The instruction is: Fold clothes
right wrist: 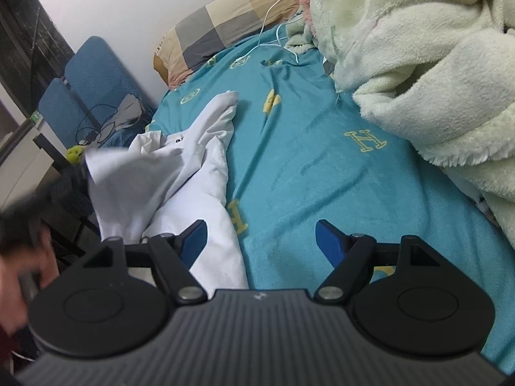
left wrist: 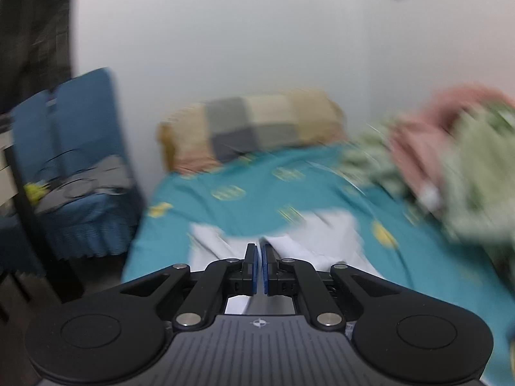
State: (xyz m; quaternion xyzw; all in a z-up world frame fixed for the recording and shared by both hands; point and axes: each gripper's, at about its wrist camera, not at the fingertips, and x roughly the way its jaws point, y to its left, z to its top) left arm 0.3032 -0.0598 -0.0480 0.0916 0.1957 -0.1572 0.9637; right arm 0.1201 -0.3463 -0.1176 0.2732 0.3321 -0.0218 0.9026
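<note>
I am watching a blue chair [right wrist: 93, 74] sitting at nine o'clock beside the bed, with a grey cloth [right wrist: 127, 114] and a dark cable lying on its seat. Just right of it, the white shirt [right wrist: 193, 160] is lying crumpled along the left edge of the teal bedsheet [right wrist: 305, 160], one sleeve reaching toward twelve o'clock. My left gripper [left wrist: 259, 257] is clenched, its blue pads pressed together with white shirt fabric showing right at and under the tips, though the blur is keeping me from telling how much cloth is caught; in the right wrist view a corner of the shirt is standing lifted at nine o'clock. A checked pillow [right wrist: 225, 19] is resting at twelve o'clock against the wall, with a white cord [right wrist: 273, 16] trailing from it onto the sheet. My right gripper [right wrist: 260, 241] is hanging released above the sheet, jaws wide apart, nothing between them. A fluffy cream blanket [right wrist: 434, 80] is piling up at two o'clock.
</note>
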